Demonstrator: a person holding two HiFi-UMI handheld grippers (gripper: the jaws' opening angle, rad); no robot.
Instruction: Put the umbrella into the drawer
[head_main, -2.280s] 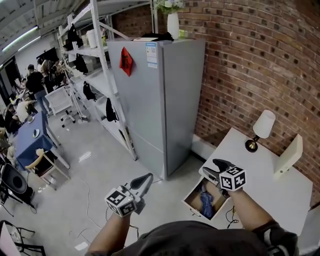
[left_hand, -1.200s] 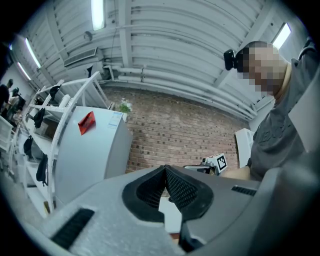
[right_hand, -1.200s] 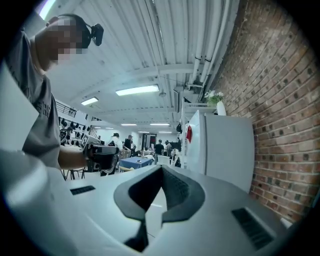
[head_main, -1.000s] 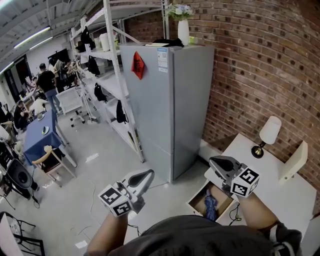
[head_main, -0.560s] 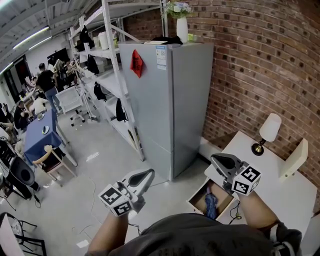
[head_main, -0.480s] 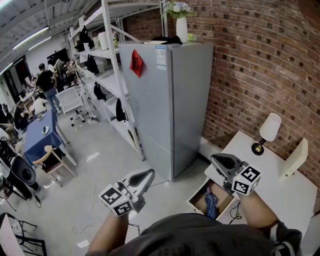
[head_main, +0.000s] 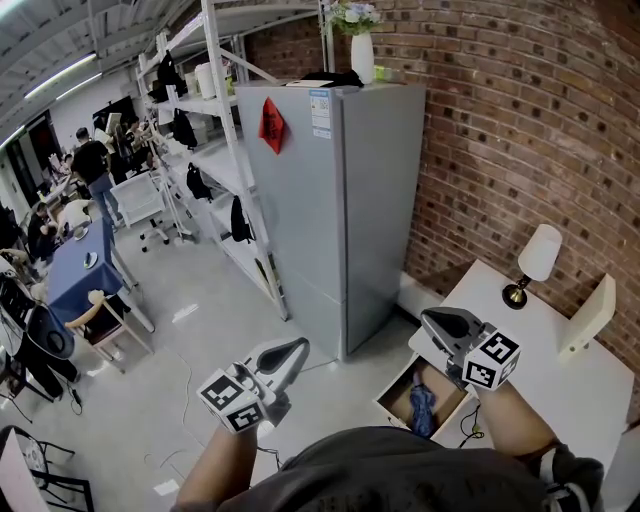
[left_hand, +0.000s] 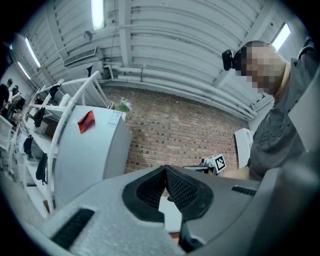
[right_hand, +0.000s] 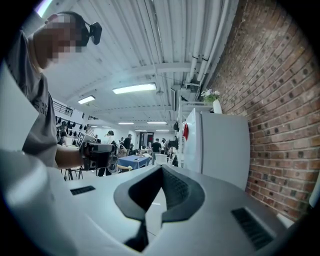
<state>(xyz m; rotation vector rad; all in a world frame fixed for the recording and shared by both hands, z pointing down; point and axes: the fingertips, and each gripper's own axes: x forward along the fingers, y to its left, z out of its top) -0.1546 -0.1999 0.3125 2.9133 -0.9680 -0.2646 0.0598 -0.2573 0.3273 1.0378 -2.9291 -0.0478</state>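
In the head view a blue folded umbrella lies inside the open wooden drawer of the white table. My right gripper hangs above the drawer's far end, shut and holding nothing. My left gripper is out over the grey floor to the left of the drawer, also shut with nothing in it. In the left gripper view the jaws meet at the tips. The right gripper view shows its jaws pressed together the same way.
A tall grey fridge stands against the brick wall just beyond the drawer. A lamp and a white box stand on the table. White shelving runs along the left, with people and desks far off.
Since the oldest frame the head view has tilted up a little and the right gripper has shifted slightly right above the drawer. Over the last second both grippers hold still.
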